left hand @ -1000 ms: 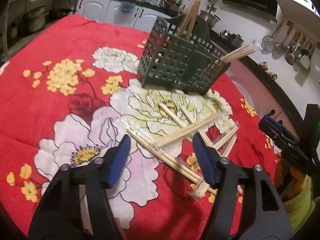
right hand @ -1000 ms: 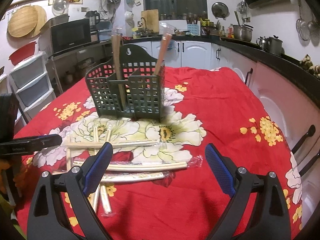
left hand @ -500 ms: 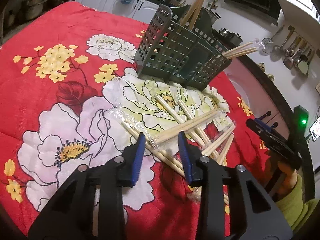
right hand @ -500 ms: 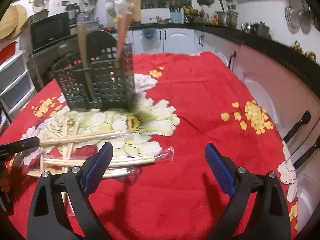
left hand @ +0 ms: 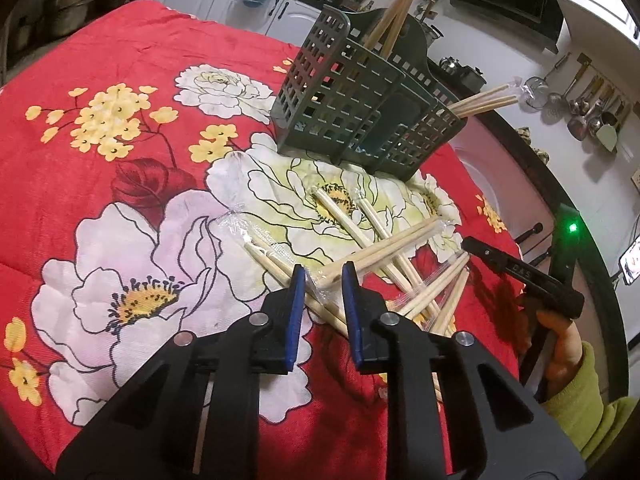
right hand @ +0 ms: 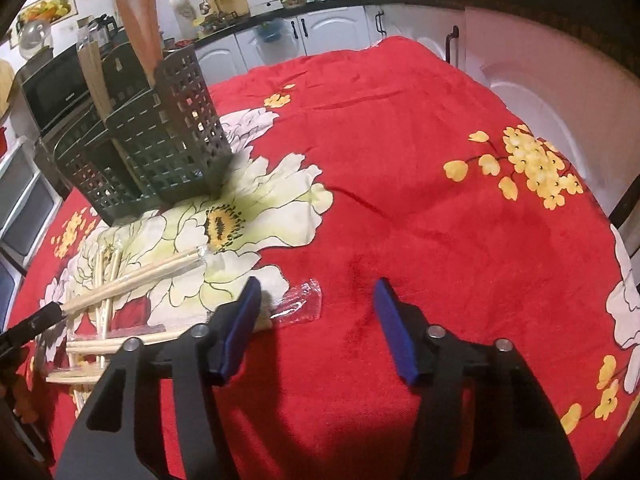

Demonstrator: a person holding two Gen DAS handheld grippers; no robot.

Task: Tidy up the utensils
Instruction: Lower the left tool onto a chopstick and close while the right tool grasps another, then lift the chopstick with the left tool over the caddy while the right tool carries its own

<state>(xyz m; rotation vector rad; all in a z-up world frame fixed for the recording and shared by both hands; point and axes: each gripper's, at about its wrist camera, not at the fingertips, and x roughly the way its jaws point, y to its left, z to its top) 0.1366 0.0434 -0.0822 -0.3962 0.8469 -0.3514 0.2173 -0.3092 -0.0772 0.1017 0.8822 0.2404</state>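
Observation:
Several wrapped chopstick pairs [left hand: 400, 264] lie crossed on the red flowered cloth in front of a dark green slotted holder [left hand: 360, 120], which has chopsticks standing in it. My left gripper [left hand: 323, 276] is closing. The near end of the top pair [left hand: 380, 248] lies between its blue pads with a little gap still showing. In the right wrist view the same pile [right hand: 120, 312] is at the left and the holder [right hand: 160, 152] behind it. My right gripper [right hand: 318, 286] is closing too, with only cloth between its pads. A clear wrapper end [right hand: 300, 304] lies beside its left pad.
The right gripper's black finger [left hand: 516, 272] reaches in at the right edge of the pile, held by a hand [left hand: 560, 344] in a green sleeve. Kitchen counters and cabinets [right hand: 320, 32] ring the table. Its right edge [right hand: 616, 216] is close.
The left jaws have narrowed around the end of the top chopstick pair. The right gripper has dropped toward the cloth, rolled, and its jaws have come partly together.

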